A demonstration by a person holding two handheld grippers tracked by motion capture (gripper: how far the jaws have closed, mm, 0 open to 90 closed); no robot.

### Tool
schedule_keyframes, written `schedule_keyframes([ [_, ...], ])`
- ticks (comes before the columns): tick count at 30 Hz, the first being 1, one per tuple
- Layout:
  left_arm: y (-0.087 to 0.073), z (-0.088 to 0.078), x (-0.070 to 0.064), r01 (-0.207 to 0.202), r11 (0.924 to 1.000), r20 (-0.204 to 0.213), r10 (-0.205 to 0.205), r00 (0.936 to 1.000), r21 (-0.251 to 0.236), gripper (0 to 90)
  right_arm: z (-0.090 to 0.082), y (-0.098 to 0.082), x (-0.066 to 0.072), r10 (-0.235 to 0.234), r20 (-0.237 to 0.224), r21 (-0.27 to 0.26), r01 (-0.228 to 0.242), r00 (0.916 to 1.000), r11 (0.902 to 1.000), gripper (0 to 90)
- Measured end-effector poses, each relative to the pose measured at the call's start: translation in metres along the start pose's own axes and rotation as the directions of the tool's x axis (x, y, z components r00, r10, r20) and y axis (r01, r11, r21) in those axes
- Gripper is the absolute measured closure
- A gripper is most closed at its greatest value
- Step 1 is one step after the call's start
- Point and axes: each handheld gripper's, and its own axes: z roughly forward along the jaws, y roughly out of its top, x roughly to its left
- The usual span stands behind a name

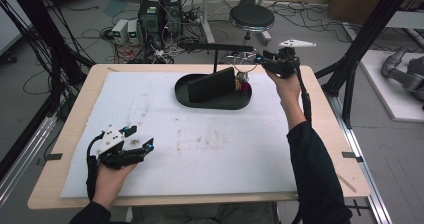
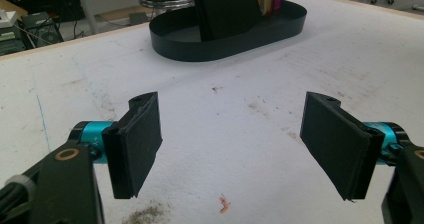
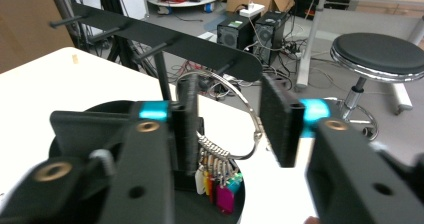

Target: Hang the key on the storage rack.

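A black oval tray [image 1: 210, 103] stands at the far middle of the white mat, with an upright black panel [image 1: 210, 84] in it. A post rises from the tray and carries a black bar with pegs [image 1: 215, 47]. A metal key ring [image 1: 239, 61] with several coloured tags [image 1: 243, 85] hangs at the bar's right end. My right gripper [image 1: 252, 60] is level with the ring, just to its right. In the right gripper view the ring [image 3: 250, 111] curves through the gap of the gripper [image 3: 230, 91], whose pads stand apart from it. My left gripper [image 1: 140, 137] rests low at the near left, open and holding nothing [image 2: 232, 119].
The tray [image 2: 280, 26] lies well ahead of the left gripper across bare mat [image 1: 210, 149]. A round stool [image 1: 251, 18], computer boxes [image 1: 160, 14] and loose cables sit on the floor behind the table. Black frame posts [image 1: 365, 39] stand at the right.
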Motion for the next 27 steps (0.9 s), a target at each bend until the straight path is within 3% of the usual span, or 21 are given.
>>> schedule_keyframes([
  [3, 0.002, 0.002, 0.0, -0.007, 1.0, 0.003, 0.007, 1.0, 0.0, 24.4, -0.011, 0.003, 0.004, -0.003, -0.017, -0.01, 0.003, 0.9998, 0.9999, 46.7],
  [10, 0.006, 0.01, -0.001, -0.013, 0.9999, 0.018, 0.013, 0.9997, -0.007, 24.4, -0.046, -0.001, 0.015, -0.035, -0.073, -0.089, 0.029, 0.9967, 0.9956, 44.2],
  [15, 0.01, 0.015, -0.002, -0.017, 0.9997, 0.025, 0.018, 0.9995, -0.018, 24.4, -0.073, -0.012, 0.022, -0.046, -0.102, -0.119, 0.034, 0.9937, 0.9924, 39.8],
  [17, 0.011, 0.017, -0.001, -0.02, 0.9996, 0.03, 0.02, 0.9993, -0.02, 24.4, -0.082, -0.016, 0.023, -0.034, -0.119, -0.102, 0.022, 0.9924, 0.9946, 35.4],
  [20, 0.012, 0.02, -0.002, -0.031, 0.9993, 0.028, 0.032, 0.9991, -0.022, 24.4, -0.098, -0.028, 0.026, -0.047, -0.116, -0.137, 0.031, 0.9921, 0.9901, 35.8],
  [27, 0.015, 0.025, -0.007, -0.047, 0.9983, 0.038, 0.048, 0.9981, -0.034, 24.4, -0.126, -0.068, 0.025, -0.014, -0.134, -0.133, -0.004, 0.9909, 0.9911, 32.2],
])
